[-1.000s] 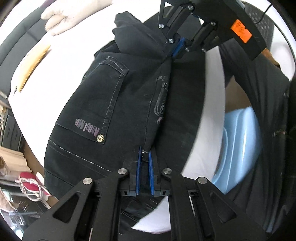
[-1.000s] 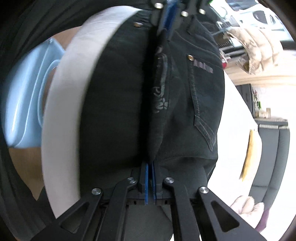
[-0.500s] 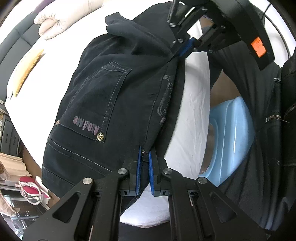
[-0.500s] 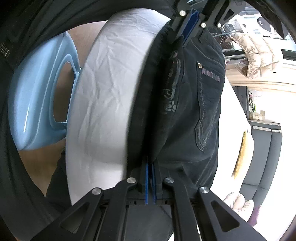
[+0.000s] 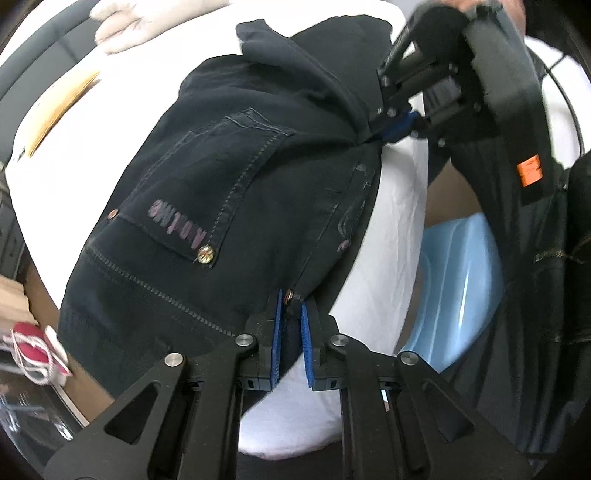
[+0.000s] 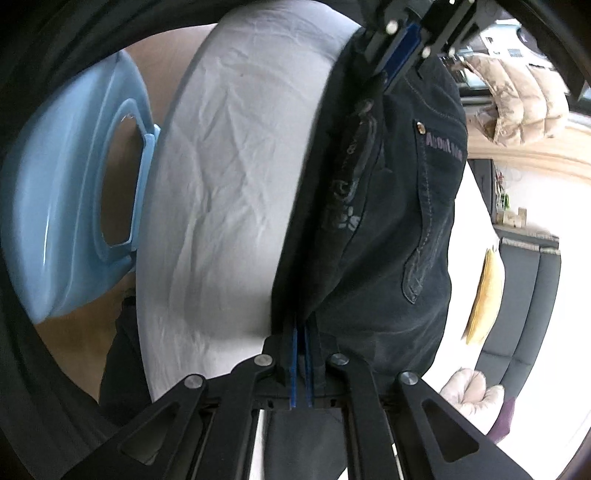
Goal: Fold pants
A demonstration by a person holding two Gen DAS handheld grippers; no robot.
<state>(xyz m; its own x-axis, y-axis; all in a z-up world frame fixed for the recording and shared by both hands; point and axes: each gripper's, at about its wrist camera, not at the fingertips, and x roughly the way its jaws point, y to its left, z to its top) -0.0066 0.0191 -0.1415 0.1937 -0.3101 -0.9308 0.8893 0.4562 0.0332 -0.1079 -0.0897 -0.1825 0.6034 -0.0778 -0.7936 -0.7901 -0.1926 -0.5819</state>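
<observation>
Dark navy pants [image 5: 229, 192] with a back pocket and rivet lie folded lengthwise on a white table [image 5: 391, 229]. My left gripper [image 5: 291, 310] is shut on the waistband edge near a rivet. My right gripper [image 6: 303, 336] is shut on the same folded edge farther along the pants [image 6: 388, 221]. Each gripper shows in the other's view: the right gripper [image 5: 399, 125] at top right, the left gripper [image 6: 400, 40] at top. The fold is stretched between them, close to the table's near edge.
A light blue plastic basin [image 5: 454, 280] sits below the table edge; it also shows in the right wrist view [image 6: 62, 206]. A beige padded garment [image 5: 122, 26] and a yellow envelope [image 5: 62, 110] lie at the table's far side. A person's dark clothing [image 5: 535, 295] is close on the right.
Both grippers have carried the folded edge of the pants away from the table's near edge, so more white cloth shows beside the pants. Both stay shut on the fabric.
</observation>
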